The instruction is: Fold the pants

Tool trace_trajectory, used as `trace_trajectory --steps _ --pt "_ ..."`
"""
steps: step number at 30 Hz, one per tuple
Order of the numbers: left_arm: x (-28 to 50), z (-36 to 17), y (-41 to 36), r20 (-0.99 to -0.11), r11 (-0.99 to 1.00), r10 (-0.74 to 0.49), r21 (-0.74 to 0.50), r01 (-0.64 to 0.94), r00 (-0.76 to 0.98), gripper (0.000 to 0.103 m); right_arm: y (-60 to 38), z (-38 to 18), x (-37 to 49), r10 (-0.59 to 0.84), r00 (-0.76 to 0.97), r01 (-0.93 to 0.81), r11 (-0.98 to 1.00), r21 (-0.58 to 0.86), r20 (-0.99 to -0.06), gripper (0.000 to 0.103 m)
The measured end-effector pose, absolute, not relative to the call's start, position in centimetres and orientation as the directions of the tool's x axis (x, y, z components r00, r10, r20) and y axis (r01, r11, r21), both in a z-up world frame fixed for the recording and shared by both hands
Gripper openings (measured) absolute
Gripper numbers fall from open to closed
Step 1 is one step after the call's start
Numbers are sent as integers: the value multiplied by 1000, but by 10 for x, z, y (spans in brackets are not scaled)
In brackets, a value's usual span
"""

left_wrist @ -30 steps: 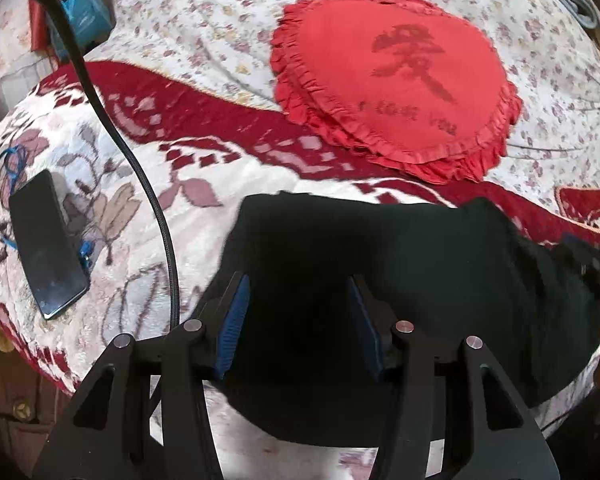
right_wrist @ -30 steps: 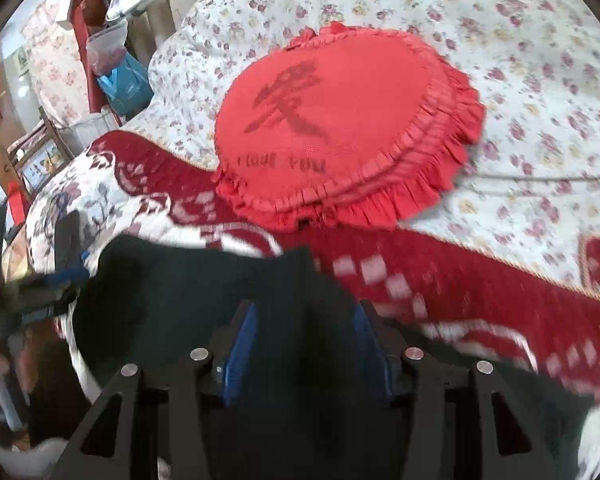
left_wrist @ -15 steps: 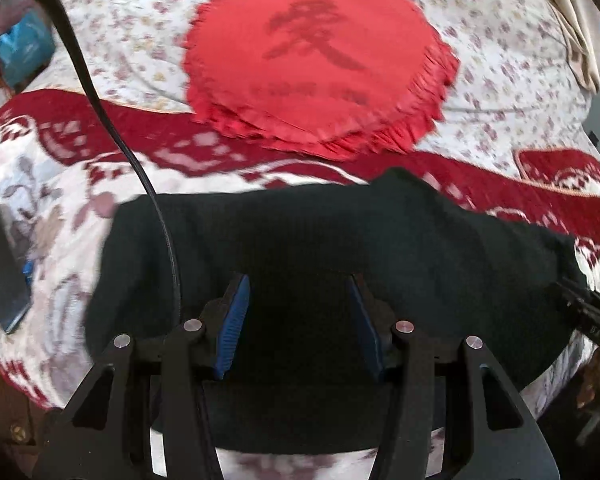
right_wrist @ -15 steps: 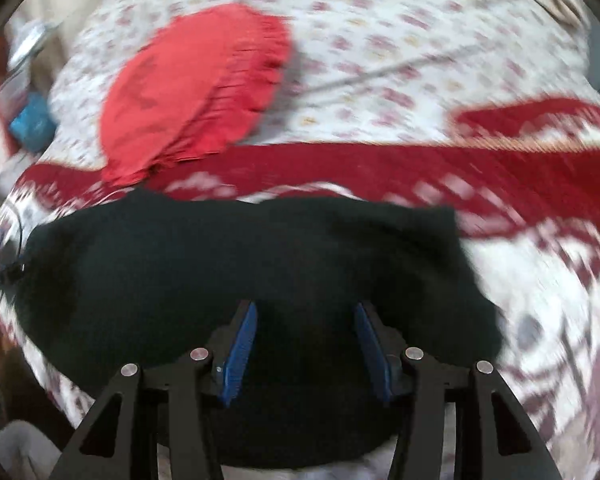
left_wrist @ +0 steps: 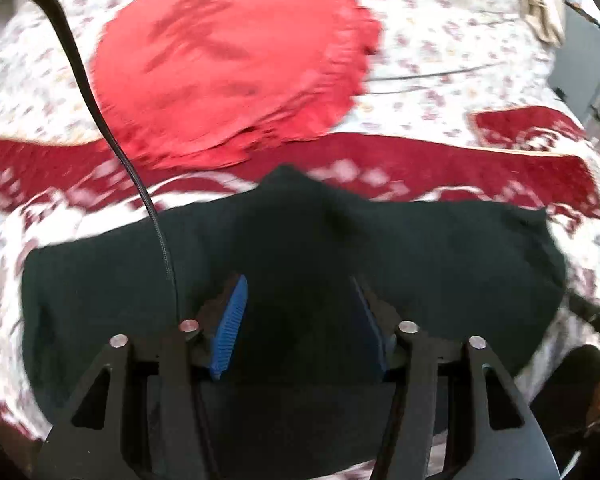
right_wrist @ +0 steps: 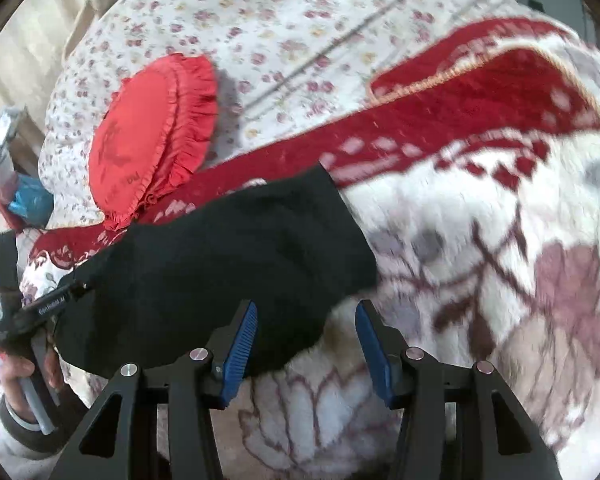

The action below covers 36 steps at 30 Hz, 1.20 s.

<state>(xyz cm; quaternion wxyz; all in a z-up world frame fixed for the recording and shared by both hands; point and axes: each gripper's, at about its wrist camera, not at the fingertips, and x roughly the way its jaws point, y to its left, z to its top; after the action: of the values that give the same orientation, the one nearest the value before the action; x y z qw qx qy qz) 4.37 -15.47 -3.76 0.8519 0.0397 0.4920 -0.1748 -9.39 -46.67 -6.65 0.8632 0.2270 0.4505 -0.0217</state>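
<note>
The black pants [left_wrist: 380,264] lie folded in a wide band across the patterned blanket [right_wrist: 480,240]. My left gripper [left_wrist: 299,284] hovers over their middle, its jaws opening; dark cloth fills the gap, and the blue pads [left_wrist: 230,328] do not press on it. My right gripper [right_wrist: 307,312] stands open at the right end of the pants [right_wrist: 228,264]. Its left finger is over the cloth edge, and the gap is mostly over blanket. In the right wrist view the left gripper [right_wrist: 40,308] shows at the far left, held by a hand [right_wrist: 20,372].
A red frilled heart cushion [left_wrist: 228,64] lies behind the pants on the floral sheet [left_wrist: 440,40]. A black cable [left_wrist: 100,112] hangs across the left of the left wrist view. The bed's edge drops off near the bottom of both views.
Both views have slid right across the bed, and the phone has left the left wrist view. The right gripper went from over the pants to their right edge. The left jaws stand wider.
</note>
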Motion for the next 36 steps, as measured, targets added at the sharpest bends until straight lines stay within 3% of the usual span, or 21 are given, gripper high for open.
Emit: trace_trajectory --steps 3,13,19,25,27,29,30,31,36 --pt "49 -34 -185 -851 892 -355 -186 411 387 63 -468 -82 -95 215 571 264 866 425 -793 50" --pt "64 -35 -300 -847 736 -473 -228 638 243 63 -465 -98 -82 267 594 256 831 493 -759 52" --pt "75 -48 -351 -861 650 -491 -264 713 129 63 -466 -106 -80 288 640 267 785 559 -712 65" --pt "75 -70 -385 -873 609 -473 -227 760 119 63 -471 -110 -81 272 693 278 753 596 -667 66" --pt "76 -73 -388 -866 608 -486 -237 758 119 58 -471 -111 -81 259 706 281 752 596 -659 56" --pt "76 -75 -389 -861 608 -498 -263 749 102 44 -469 -110 -76 239 700 280 775 566 -673 20" --pt "76 -74 -389 -856 605 -509 -277 747 94 34 -470 -112 -73 261 694 272 768 579 -671 20" --pt "75 -73 -387 -853 605 -513 -283 744 93 30 -470 -112 -71 271 695 270 760 591 -666 18" --pt "81 -48 -353 -818 624 -563 -329 709 116 25 -443 -64 -65 238 734 152 855 496 -636 17"
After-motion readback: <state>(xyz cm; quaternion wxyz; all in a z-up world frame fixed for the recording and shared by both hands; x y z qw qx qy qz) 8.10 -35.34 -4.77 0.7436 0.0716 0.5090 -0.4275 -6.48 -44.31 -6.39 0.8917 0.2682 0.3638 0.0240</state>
